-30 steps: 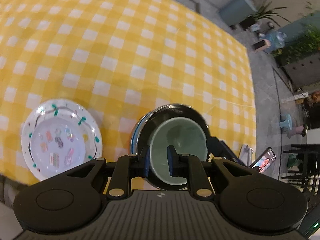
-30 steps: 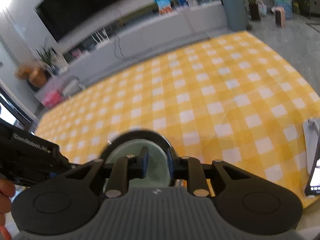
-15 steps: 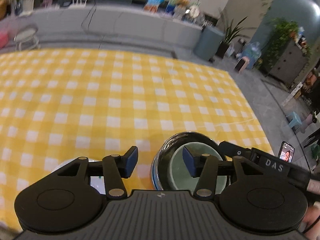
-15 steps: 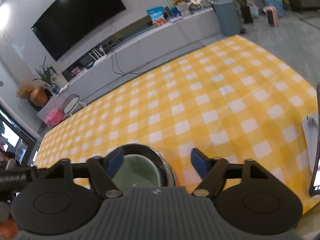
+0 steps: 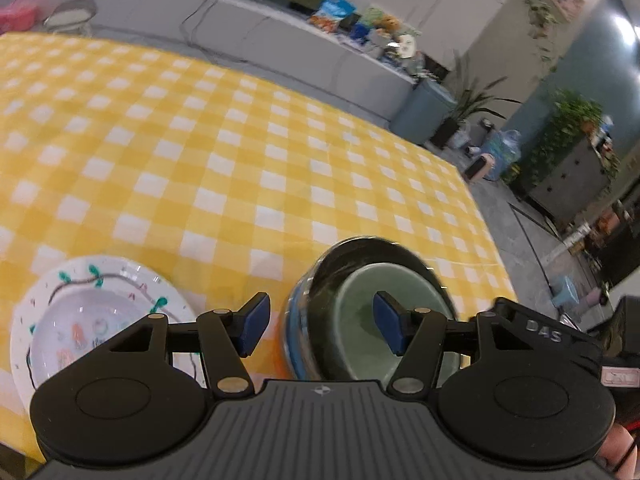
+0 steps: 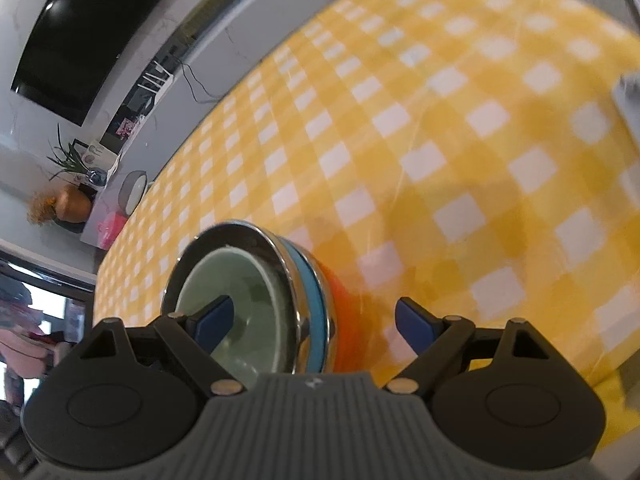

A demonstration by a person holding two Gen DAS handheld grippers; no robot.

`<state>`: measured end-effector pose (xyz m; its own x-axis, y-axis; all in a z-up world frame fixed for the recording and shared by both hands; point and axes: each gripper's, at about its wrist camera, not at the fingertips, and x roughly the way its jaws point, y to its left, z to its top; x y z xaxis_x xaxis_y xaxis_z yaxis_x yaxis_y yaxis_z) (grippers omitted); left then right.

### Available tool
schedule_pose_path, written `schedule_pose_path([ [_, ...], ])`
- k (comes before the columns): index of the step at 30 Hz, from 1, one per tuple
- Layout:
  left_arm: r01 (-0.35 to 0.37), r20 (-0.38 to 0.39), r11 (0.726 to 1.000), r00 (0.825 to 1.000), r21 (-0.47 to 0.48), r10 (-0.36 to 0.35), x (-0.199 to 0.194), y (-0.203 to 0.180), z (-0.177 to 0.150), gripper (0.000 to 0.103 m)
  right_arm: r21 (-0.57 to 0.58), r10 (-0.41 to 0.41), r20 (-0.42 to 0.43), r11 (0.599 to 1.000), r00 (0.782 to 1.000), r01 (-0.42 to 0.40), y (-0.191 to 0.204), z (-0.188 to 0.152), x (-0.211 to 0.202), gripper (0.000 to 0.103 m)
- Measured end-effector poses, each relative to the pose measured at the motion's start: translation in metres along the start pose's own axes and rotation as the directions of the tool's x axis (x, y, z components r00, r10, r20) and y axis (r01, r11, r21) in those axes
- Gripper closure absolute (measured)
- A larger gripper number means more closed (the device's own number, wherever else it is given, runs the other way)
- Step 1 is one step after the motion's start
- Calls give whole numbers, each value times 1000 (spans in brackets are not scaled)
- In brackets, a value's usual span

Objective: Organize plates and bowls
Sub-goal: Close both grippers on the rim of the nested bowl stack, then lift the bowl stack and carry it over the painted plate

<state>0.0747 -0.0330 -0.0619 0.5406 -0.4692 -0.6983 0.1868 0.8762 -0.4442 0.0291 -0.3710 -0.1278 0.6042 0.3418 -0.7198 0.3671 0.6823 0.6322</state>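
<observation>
A pale green bowl (image 5: pixel 360 296) sits nested inside a steel bowl (image 5: pixel 360 250) with a blue band, near the front edge of the table. A white plate (image 5: pixel 100 320) with painted leaves lies to its left. My left gripper (image 5: pixel 316 330) has its jaws opening; the stack's left wall stands between the blue pads, which do not touch it. In the right wrist view the green bowl (image 6: pixel 240 276) and the steel bowl (image 6: pixel 280 256) show again. My right gripper (image 6: pixel 316 328) is opening too, one fingertip (image 6: pixel 214 322) over the green bowl and the other outside the stack.
A yellow-and-white checked cloth (image 5: pixel 200 140) covers the table. The right gripper's black body (image 5: pixel 540 336) reaches in beside the bowls. A blurred pale object (image 6: pixel 628 96) lies at the table's right edge. A low grey cabinet (image 5: pixel 280 40) runs beyond the far edge.
Both grippers' jaws have spread from nearly shut at the bowl rims to wide apart. Both grippers have sunk lower and tilted. The nested bowls and the plate stay where they were.
</observation>
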Motion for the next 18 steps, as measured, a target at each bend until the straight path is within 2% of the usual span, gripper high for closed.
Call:
schedule_pose_path([
  [3, -9, -17, 998, 1000, -66, 8, 8, 10, -2, 33, 72, 36, -44, 997, 998, -33, -9, 1, 7, 17],
  [9, 49, -59, 987, 997, -154, -59, 22, 20, -6, 33, 141, 86, -81, 987, 993, -74, -14, 1, 12, 17],
  [12, 45, -77, 984, 995, -173, -59, 27, 23, -8, 33, 160, 99, -93, 984, 991, -83, -16, 1, 14, 18],
  [18, 79, -111, 967, 988, -242, -108, 34, 34, -12, 35, 173, 103, -93, 981, 990, -86, -18, 4, 12, 23],
])
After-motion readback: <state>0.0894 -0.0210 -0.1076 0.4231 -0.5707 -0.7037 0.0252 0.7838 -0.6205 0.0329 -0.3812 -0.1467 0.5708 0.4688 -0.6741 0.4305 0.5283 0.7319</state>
